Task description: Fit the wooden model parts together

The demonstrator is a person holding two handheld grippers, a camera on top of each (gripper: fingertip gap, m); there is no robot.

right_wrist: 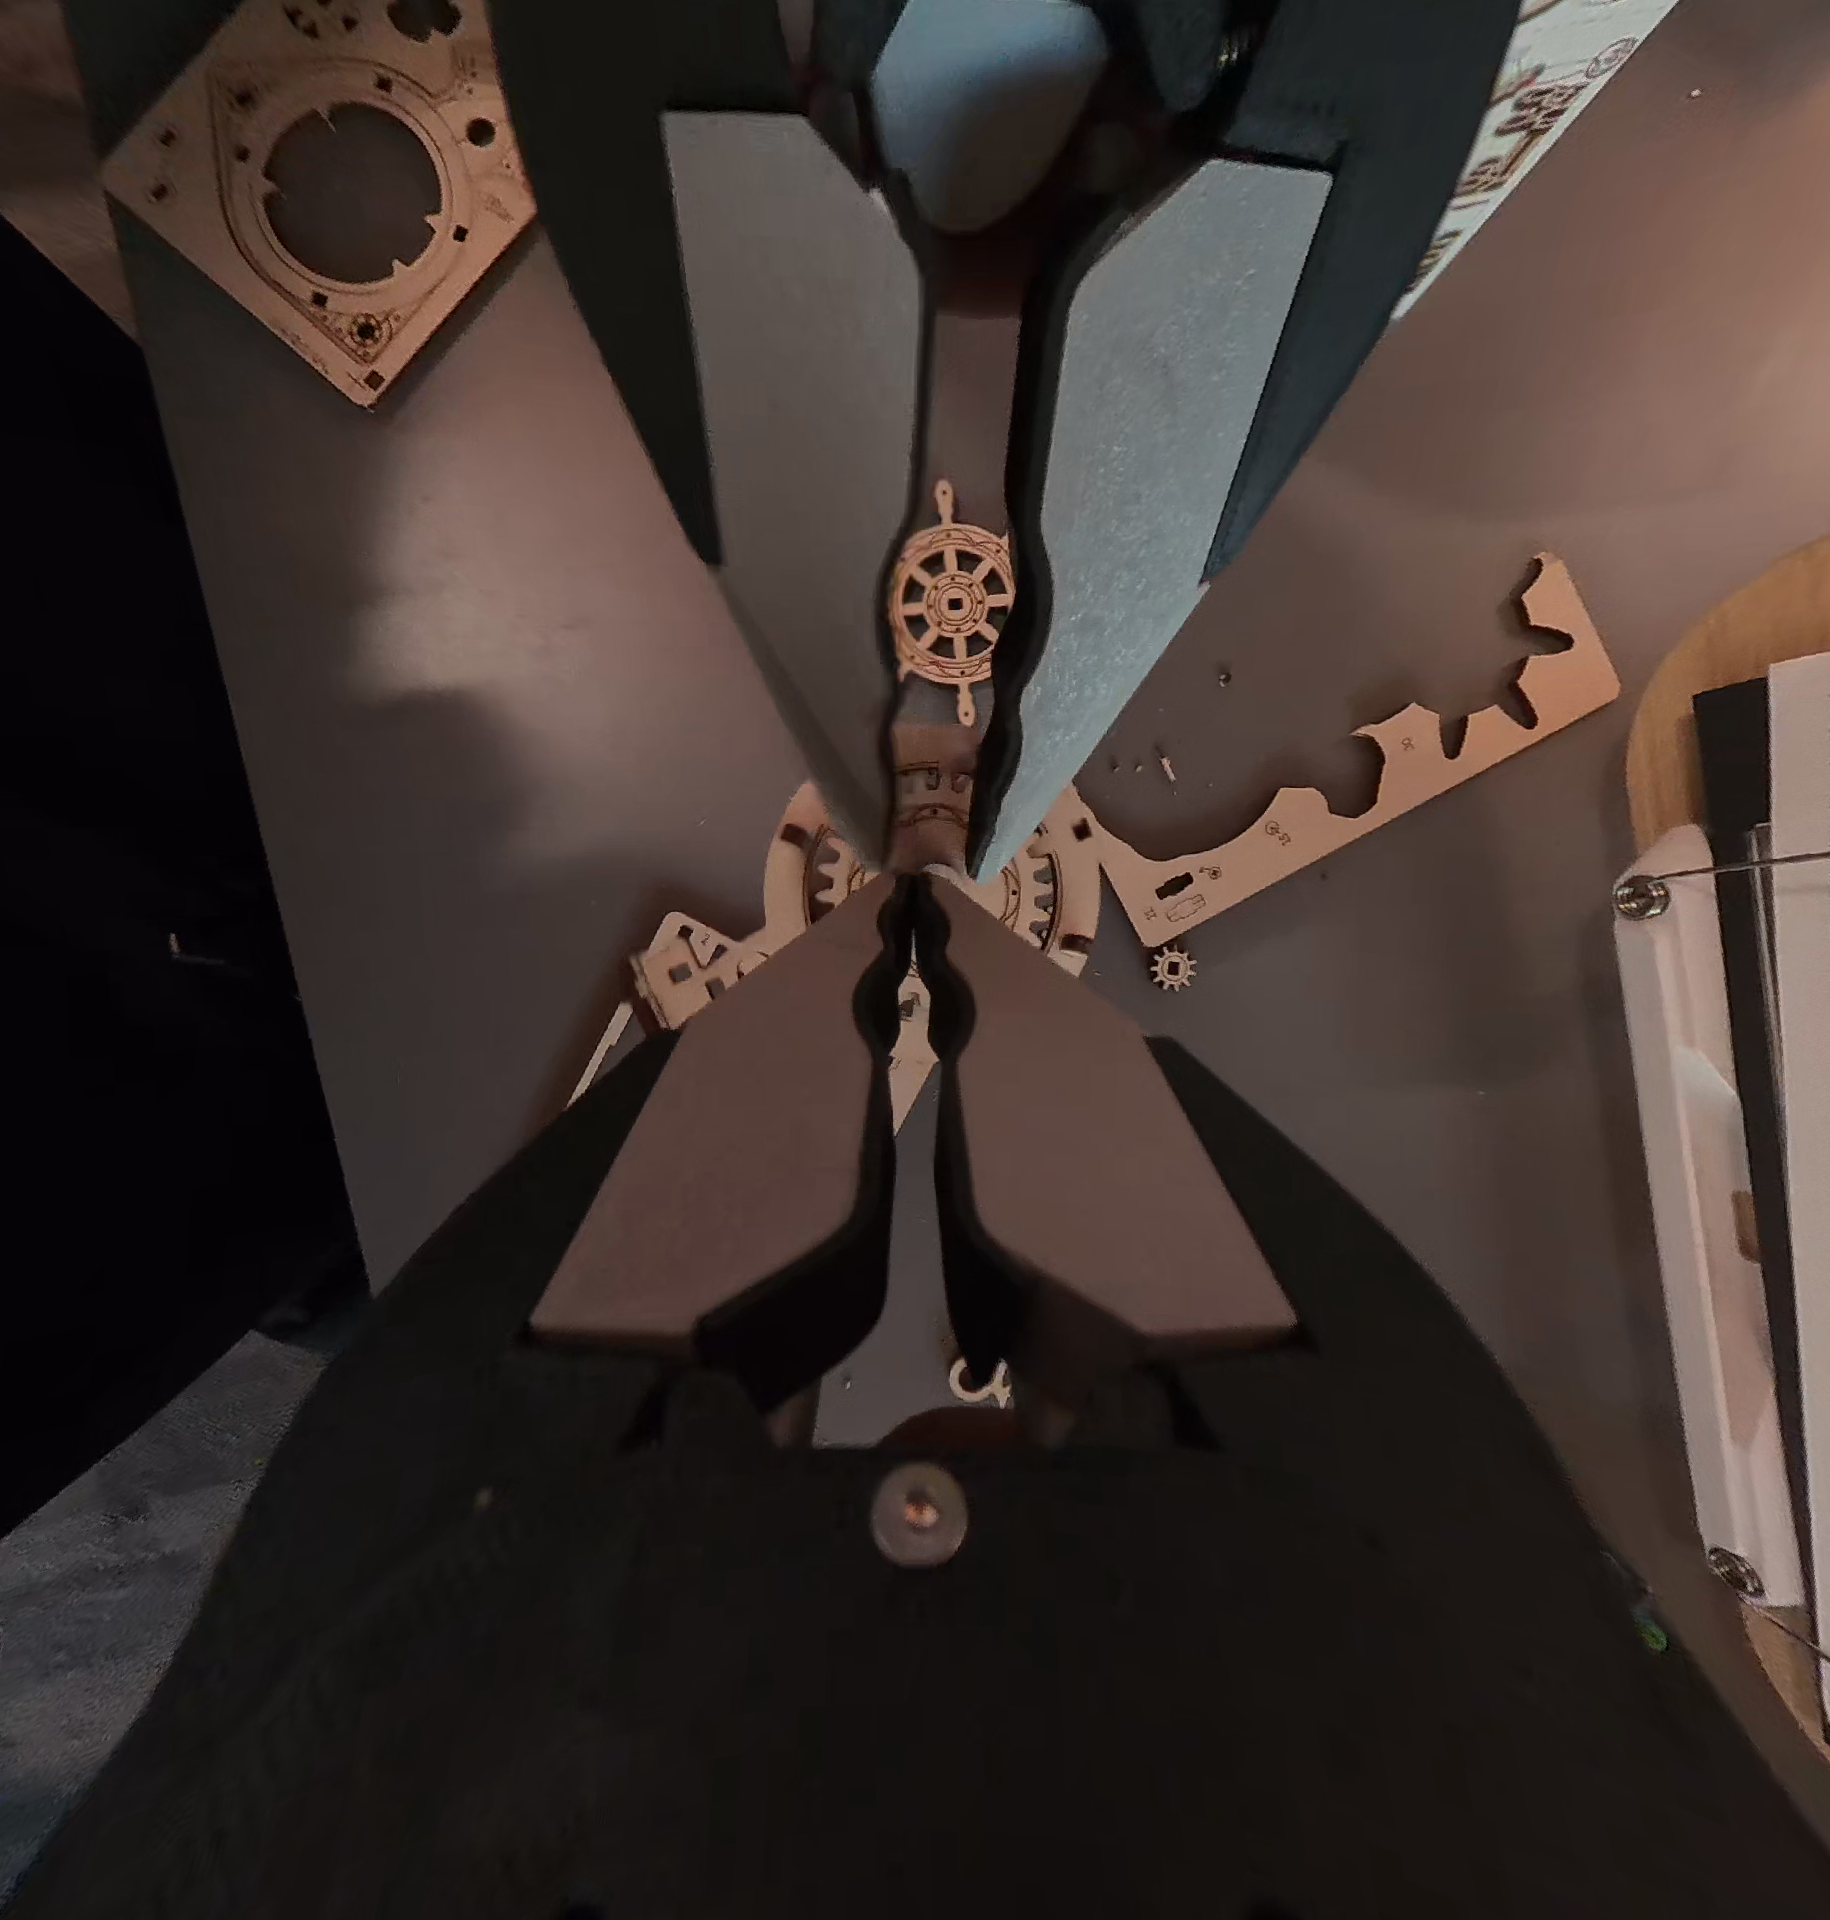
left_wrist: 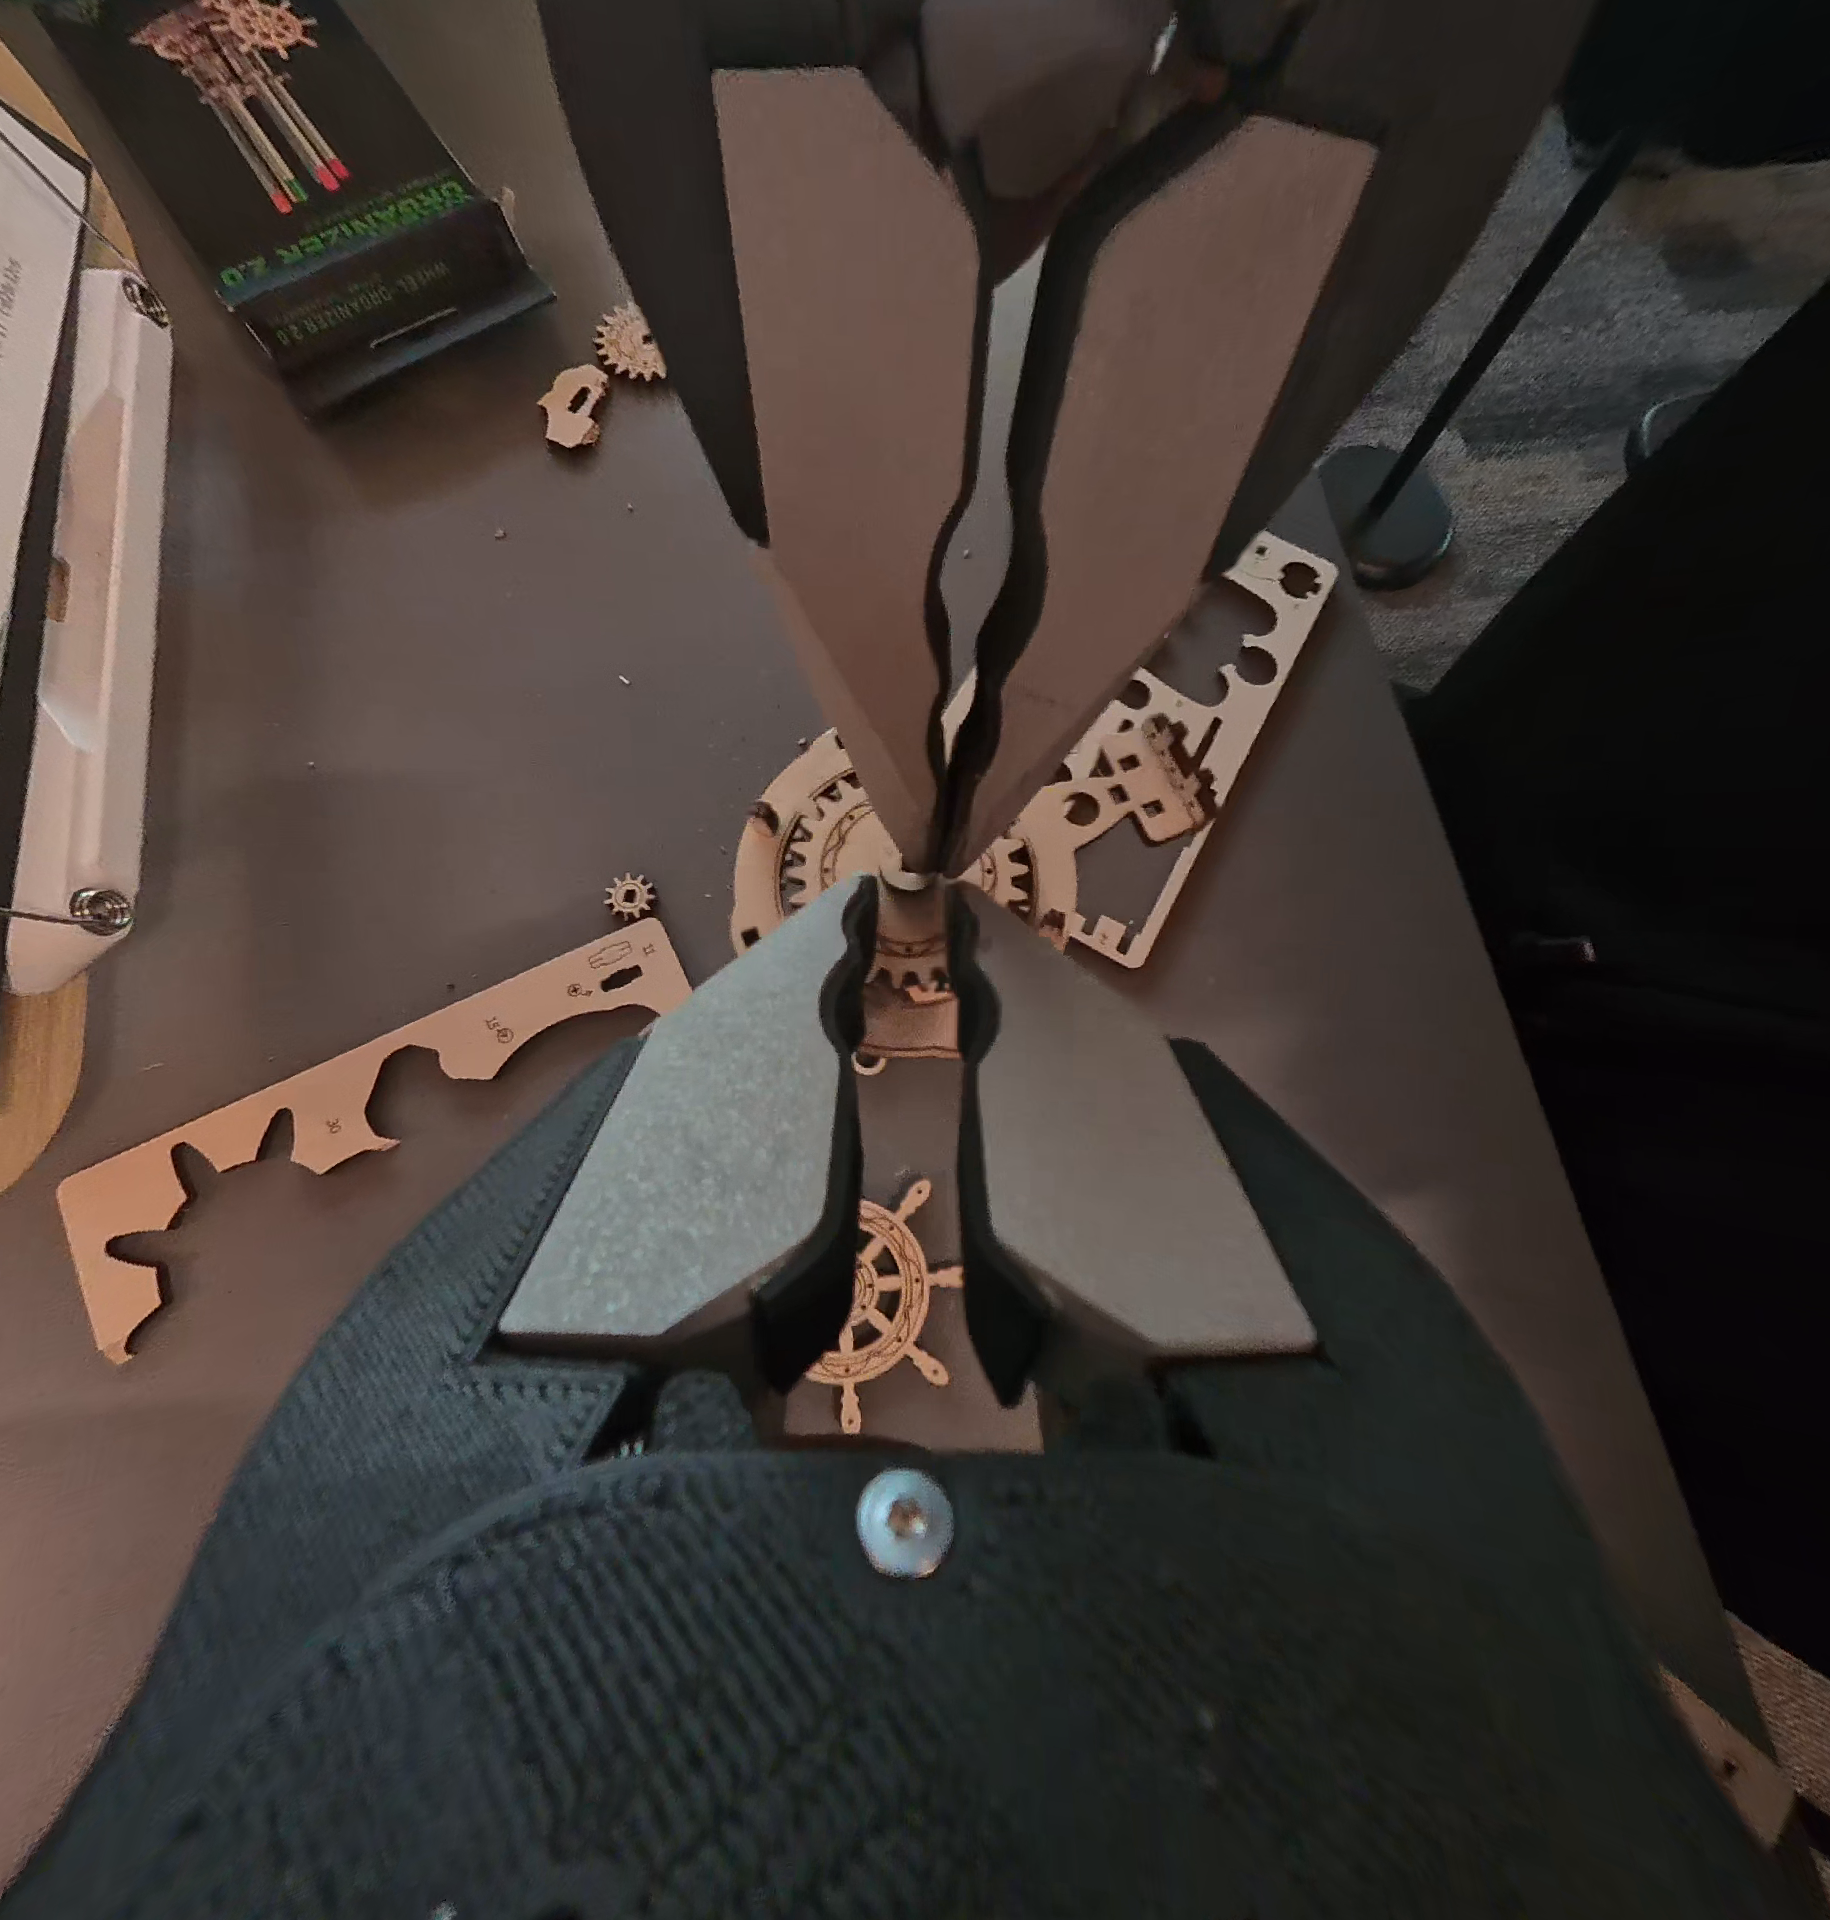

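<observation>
A round wooden gear assembly [left_wrist: 786,862] lies flat on the dark table [left_wrist: 423,644]; it also shows in the right wrist view [right_wrist: 1046,894]. My two grippers meet tip to tip above its centre. My left gripper [left_wrist: 909,888] holds its tips narrowly apart around a small pale peg [left_wrist: 906,878] standing at the hub. My right gripper [right_wrist: 906,883] is shut, its tips touching the same spot; the peg [right_wrist: 937,871] is just beyond them. A wooden ship's wheel piece [left_wrist: 885,1288] lies on the table under my left gripper, also seen in the right wrist view [right_wrist: 947,608].
A punched-out wooden strip [left_wrist: 371,1122] and a tiny gear [left_wrist: 629,896] lie left of the assembly. Another punched sheet [left_wrist: 1202,748] lies partly under it. A kit box [left_wrist: 298,187], two loose pieces [left_wrist: 599,374] and a white paper stand [left_wrist: 90,623] are at the left. The table edge [left_wrist: 1410,831] drops off at the right. The grippers are tip to tip, or close to it.
</observation>
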